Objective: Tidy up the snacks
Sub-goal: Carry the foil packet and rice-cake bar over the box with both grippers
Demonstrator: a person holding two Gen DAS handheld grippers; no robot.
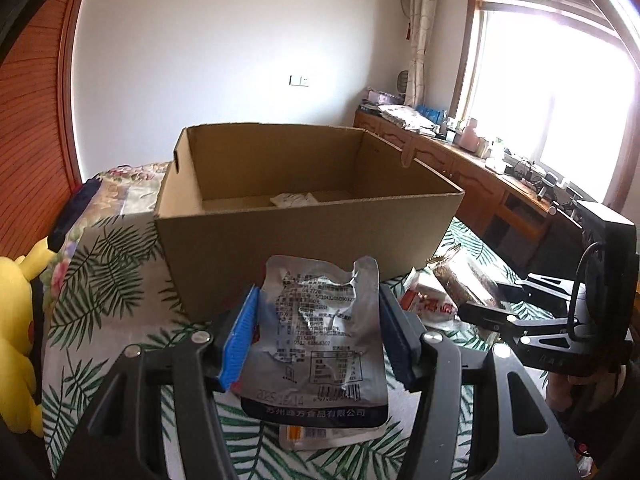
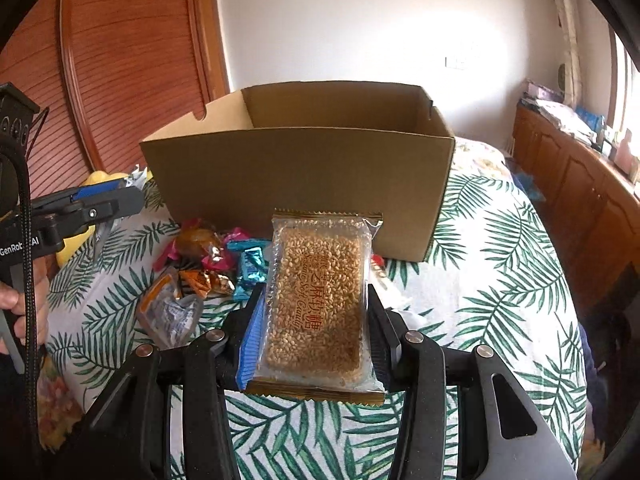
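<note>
The left gripper point(image 1: 316, 336) points forward and slightly down toward the box point(image 1: 304, 236), its blue pads pinching one silver pouch point(image 1: 320, 344) by its side edges, print side up, held above the leaf-print cloth point(image 1: 108, 280). The right gripper point(image 2: 316, 320) is angled down the same way, jaws pressed on one clear sesame bar point(image 2: 320, 304), which stands lengthwise between them with its gold top seal toward the box. Each tool also shows in the other's view: the right one at the far right edge of the left view, the left one at the far left of the right view with a hand point(image 2: 24, 312) around its grip.

One open cardboard box sits on the cloth just beyond both held packets; one pale packet point(image 1: 294, 199) lies on its floor. Between the grippers and the box lies a loose heap of wrapped snacks point(image 2: 212, 256): pink, orange, blue and silvery wrappers, perhaps seven or eight, too overlapped to count surely. One yellow plush point(image 1: 16, 344) sits at the cloth's left edge.
</note>
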